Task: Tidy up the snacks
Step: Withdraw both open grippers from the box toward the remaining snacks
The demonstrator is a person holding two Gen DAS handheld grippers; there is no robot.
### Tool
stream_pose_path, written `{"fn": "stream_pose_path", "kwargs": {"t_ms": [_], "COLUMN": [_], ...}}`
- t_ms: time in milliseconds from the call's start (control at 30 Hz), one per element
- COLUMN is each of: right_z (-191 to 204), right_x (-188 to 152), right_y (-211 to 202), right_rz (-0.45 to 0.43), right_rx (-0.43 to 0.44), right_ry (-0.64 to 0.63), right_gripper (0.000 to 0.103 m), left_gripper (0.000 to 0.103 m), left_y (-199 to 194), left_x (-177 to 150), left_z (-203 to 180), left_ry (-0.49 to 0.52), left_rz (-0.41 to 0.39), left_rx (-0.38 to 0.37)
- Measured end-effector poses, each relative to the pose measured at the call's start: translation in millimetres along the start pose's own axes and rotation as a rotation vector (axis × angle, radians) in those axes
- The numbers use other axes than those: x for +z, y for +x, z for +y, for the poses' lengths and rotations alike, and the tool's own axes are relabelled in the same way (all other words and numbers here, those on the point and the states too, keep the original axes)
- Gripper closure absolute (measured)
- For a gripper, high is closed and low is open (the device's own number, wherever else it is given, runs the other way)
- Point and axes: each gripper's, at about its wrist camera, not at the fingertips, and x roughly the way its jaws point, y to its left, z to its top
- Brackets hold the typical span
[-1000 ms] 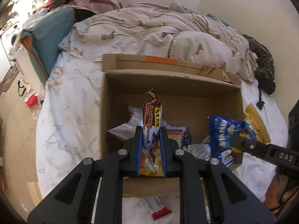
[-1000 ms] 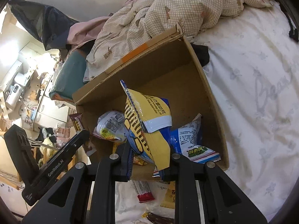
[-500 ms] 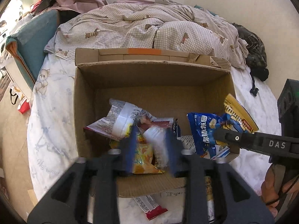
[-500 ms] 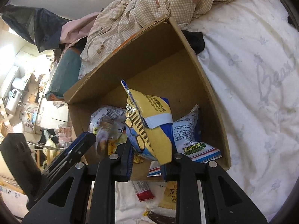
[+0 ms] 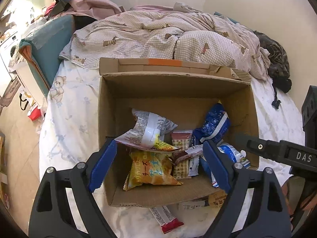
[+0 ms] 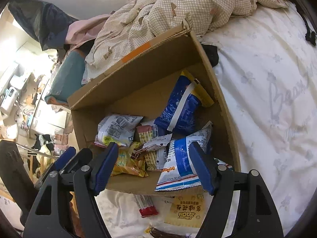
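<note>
An open cardboard box (image 5: pixel 103 107) (image 6: pixel 223 103) sits on the bed and holds several snack packets. A blue and yellow bag (image 5: pixel 215 123) (image 6: pixel 182 107) leans against the box's right wall. A small brown packet (image 5: pixel 186 154) (image 6: pixel 152 148) lies on the pile in the middle. My left gripper (image 5: pixel 158 164) is open and empty over the box's near edge. My right gripper (image 6: pixel 154 164) is open and empty over the near right corner. A red bar (image 5: pixel 166 218) (image 6: pixel 145 206) and a yellow packet (image 6: pixel 186 210) (image 5: pixel 217 199) lie on the sheet in front of the box.
A checked duvet (image 5: pixel 168 37) is bunched behind the box. A dark garment (image 5: pixel 277 63) lies at the far right of the bed. A teal cushion (image 5: pixel 47 45) stands at the bed's left edge, with floor clutter beyond it. A dark snack (image 6: pixel 158 233) lies near the bottom edge.
Both grippers have opened. The brown packet dropped from my left gripper into the box, and the blue and yellow bag dropped from my right gripper against the box's right wall.
</note>
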Motion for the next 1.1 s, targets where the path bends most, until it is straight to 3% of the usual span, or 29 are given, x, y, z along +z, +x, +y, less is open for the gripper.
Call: {"fn": "stream_pose_path", "kwargs": {"t_ms": [533, 733, 867, 1100], "right_z": [14.6, 16.8, 17.8, 14.8], "right_x": [-8.5, -26.8, -45.4, -75.5], "right_y": [-22.1, -46.2, -61.3, -77.5], "right_rz": [-0.047, -0.078, -0.083, -0.078], "right_rx": [0.009, 0.014, 0.0, -0.027], "right_ry": [-0.044, -0.032, -0.053, -0.07], "right_gripper": [0.027, 0.027, 0.027, 0.027], "left_gripper": [0.016, 0.016, 0.016, 0.016], "left_y": [-24.6, -43.0, -50.9, -70.2], "left_x": [-1.2, -6.3, -13.0, -35.2], "left_z": [13.7, 27.7, 28.5, 38.7], "left_ry": [-0.036, -0.071, -0.02, -0.071], "left_rz": [-0.025, -0.025, -0.007, 0.011], "left_rx": [0.013, 0.03, 0.054, 0.044]}}
